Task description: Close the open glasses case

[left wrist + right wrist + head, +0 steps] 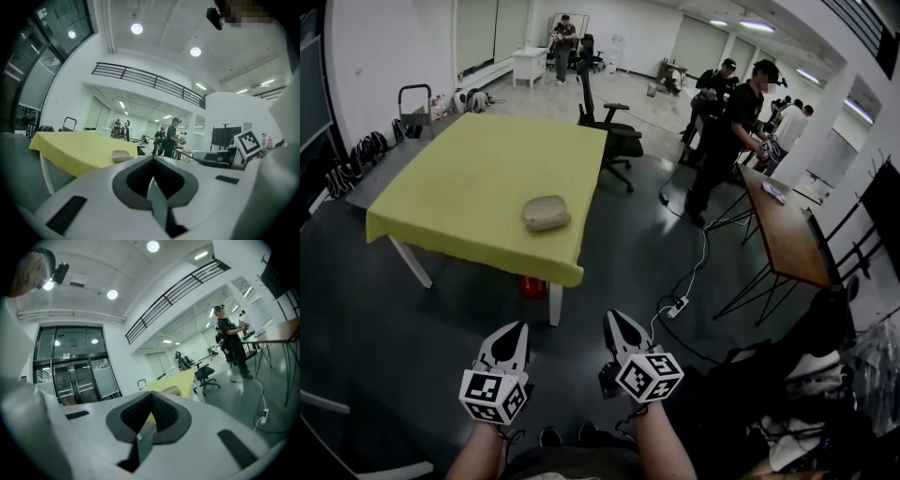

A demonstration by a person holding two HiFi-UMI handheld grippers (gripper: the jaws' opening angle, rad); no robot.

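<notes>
While both grippers hang low over the dark floor, well short of the near edge of the yellow-clothed rectangular table point(459, 187), neither touches anything. The left gripper point(520, 328) has its jaws pressed together with nothing between them, as its own view confirms point(152, 161). The right gripper point(613, 319) likewise shows its jaws closed on each other and empty point(151, 397).

The tan oval glasses case point(547, 213) lies on the table's cloth near the front right corner, apart from both grippers; it also appears in the left gripper view point(123, 155) and the right gripper view point(171, 390). Whether its lid is ajar cannot be made out at this range.

A small red object point(532, 286) sits on the floor under the table's near edge. A black wheeled office chair point(614, 131) stands beside the table's far right corner. A person in black clothing point(727, 131) stands well to the right of the table.
</notes>
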